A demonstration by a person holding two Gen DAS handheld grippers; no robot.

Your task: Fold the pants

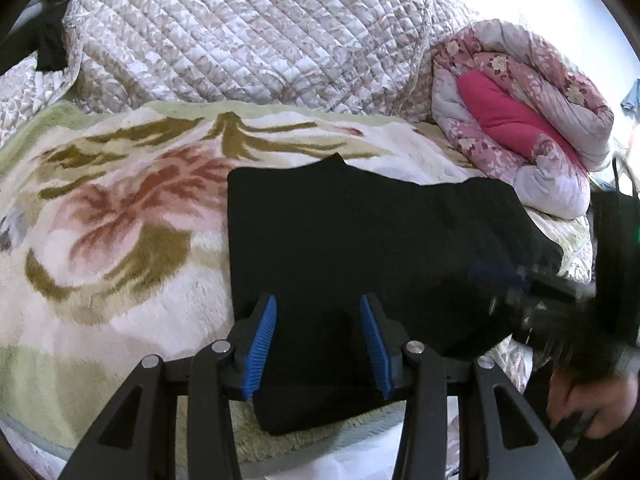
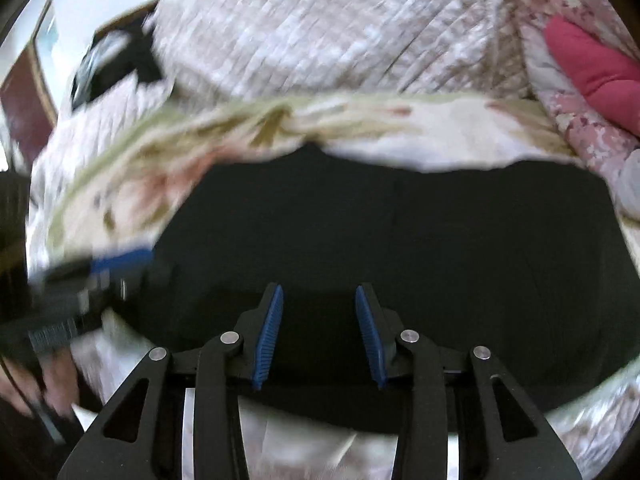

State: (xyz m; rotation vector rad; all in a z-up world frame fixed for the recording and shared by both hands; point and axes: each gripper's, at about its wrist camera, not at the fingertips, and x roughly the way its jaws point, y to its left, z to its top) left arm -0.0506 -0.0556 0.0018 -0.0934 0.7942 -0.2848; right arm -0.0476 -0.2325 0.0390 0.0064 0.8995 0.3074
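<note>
The black pants (image 1: 360, 248) lie folded flat on a floral fleece blanket (image 1: 120, 220); they also fill the middle of the right wrist view (image 2: 400, 240). My left gripper (image 1: 318, 304) is open, its blue pads above the near edge of the pants, holding nothing. My right gripper (image 2: 319, 294) is open over the near edge of the pants, empty. The right gripper shows blurred at the right of the left wrist view (image 1: 520, 292). The left gripper shows blurred at the left of the right wrist view (image 2: 100, 276).
A quilted beige bedspread (image 1: 248, 32) is bunched up behind the blanket. A rolled pink floral comforter (image 1: 520, 128) lies at the right. A dark object (image 2: 116, 60) sits at the far left on the bedspread.
</note>
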